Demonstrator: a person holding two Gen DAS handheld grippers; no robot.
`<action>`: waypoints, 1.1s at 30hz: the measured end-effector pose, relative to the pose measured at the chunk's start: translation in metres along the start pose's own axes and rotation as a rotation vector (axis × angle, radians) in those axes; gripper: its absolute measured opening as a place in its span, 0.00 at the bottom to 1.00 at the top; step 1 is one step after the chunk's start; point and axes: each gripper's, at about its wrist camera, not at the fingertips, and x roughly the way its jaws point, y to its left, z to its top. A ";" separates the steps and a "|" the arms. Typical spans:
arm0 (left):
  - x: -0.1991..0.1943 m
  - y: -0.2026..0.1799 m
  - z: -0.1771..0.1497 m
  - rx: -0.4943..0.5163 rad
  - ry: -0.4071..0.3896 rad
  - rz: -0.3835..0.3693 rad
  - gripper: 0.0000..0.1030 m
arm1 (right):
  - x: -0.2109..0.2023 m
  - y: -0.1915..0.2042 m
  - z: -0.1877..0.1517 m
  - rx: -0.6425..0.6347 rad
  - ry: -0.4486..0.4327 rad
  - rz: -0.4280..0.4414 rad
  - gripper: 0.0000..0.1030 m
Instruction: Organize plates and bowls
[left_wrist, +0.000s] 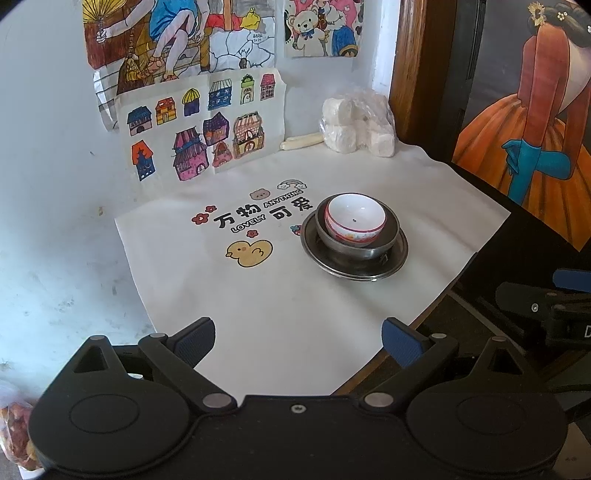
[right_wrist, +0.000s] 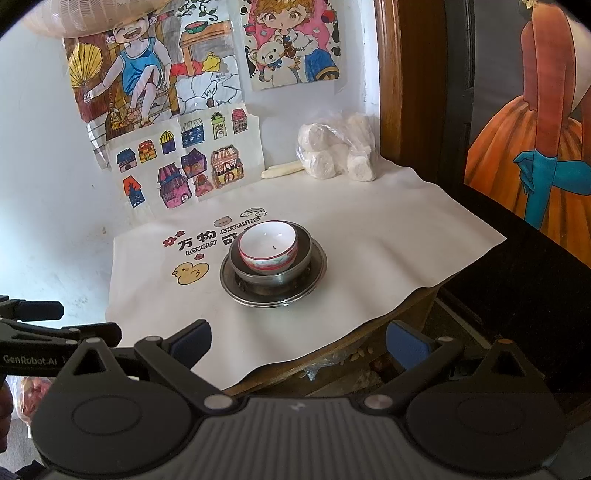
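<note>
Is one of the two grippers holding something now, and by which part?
Nothing is held. The left gripper and right gripper have open, empty jaws, away from the white ceramic bowl.

A round metal plate (right_wrist: 273, 293) sits on a cream tablecloth (right_wrist: 369, 251) printed with a yellow duck and lettering. A grey metal bowl (right_wrist: 271, 275) stands on the plate, and a white ceramic bowl with a red patterned rim (right_wrist: 267, 247) nests inside it. The right gripper (right_wrist: 298, 343), black with blue finger pads (right_wrist: 190, 343), hangs spread wide and empty near the table's front edge. Behind, a clear plastic bag of white rolls (right_wrist: 338, 155) rests against a wall with colourful children's drawings (right_wrist: 184, 155). The left gripper (right_wrist: 48, 332) shows at the left edge.
</note>
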 end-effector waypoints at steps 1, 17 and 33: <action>0.000 0.000 0.000 -0.002 0.002 0.001 0.94 | 0.001 0.000 0.000 0.000 0.001 -0.001 1.00; 0.003 -0.003 -0.002 0.000 0.009 -0.005 0.95 | 0.002 -0.005 -0.002 0.006 0.003 -0.004 1.00; 0.002 -0.004 -0.002 -0.001 0.010 -0.005 0.96 | -0.001 -0.007 -0.001 0.001 0.004 0.002 1.00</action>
